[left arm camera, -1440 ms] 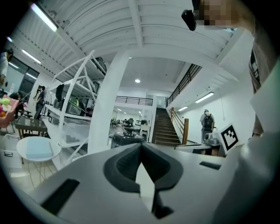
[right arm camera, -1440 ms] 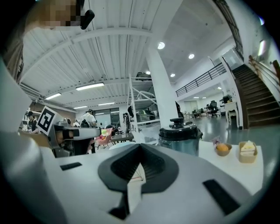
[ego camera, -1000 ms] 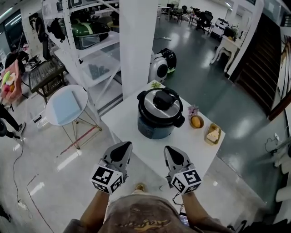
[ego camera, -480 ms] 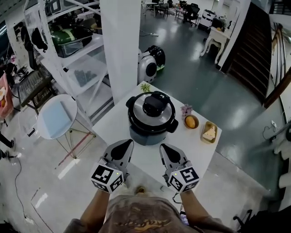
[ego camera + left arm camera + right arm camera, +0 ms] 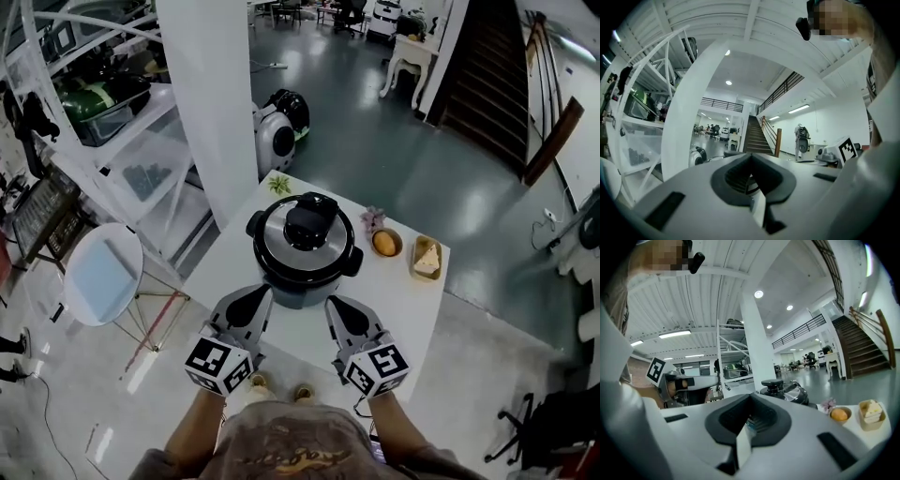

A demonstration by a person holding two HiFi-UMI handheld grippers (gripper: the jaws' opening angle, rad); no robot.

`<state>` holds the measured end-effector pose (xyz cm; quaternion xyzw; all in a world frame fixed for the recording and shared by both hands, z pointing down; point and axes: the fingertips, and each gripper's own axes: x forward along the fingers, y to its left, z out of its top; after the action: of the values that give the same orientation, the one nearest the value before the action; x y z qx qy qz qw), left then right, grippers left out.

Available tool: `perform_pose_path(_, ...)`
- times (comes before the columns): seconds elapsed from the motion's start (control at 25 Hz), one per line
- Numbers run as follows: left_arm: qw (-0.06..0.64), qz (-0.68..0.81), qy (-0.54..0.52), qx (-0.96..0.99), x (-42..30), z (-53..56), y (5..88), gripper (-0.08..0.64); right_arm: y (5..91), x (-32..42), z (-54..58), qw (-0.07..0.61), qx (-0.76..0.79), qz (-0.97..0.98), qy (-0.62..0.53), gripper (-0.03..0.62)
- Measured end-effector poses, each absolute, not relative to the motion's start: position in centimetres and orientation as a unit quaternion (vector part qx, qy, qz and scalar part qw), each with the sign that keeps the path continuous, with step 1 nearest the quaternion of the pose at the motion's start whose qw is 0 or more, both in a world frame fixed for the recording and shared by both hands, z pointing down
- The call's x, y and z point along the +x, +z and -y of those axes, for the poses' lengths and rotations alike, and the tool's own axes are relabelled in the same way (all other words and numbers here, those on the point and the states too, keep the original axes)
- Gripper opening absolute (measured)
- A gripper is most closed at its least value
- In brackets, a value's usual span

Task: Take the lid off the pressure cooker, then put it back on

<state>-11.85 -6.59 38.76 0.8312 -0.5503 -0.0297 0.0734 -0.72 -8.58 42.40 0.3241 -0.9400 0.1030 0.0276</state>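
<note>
lid (image 5: 274,246) on pressure cooker (image 5: 298,292), orange fruit (image 5: 383,243) in bowl (image 5: 397,248); left gripper (image 5: 260,294) and right gripper (image 5: 332,303) jaws together

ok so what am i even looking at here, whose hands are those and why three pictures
No robot: a person holds a two-jaw gripper in each hand. The downward picture is from a camera on the person's head; the left gripper and right gripper show at its bottom. The other two come from cameras riding on each gripper, looking along its jaws. Both are shut, holding nothing. On the white table stands a pressure cooker, lid on, beside a small bowl and a small tray.
</note>
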Motion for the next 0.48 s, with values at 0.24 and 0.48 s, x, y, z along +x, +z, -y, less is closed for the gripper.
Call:
perform_pose_path(0.24, 0.066, 0.516, -0.015, 0.854, -12.6, 7.9, 38.8, 0.005, 42.6, -1.7, 8.9, 0.017, 0.357, 0.927, 0.111, -0.003)
perform_pose_path(0.48, 0.068, 0.491, -0.015, 0.869, -13.7, 9.2, 38.7, 0.005, 42.2, -2.3, 9.4, 0.009, 0.393, 0.913, 0.109, -0.003)
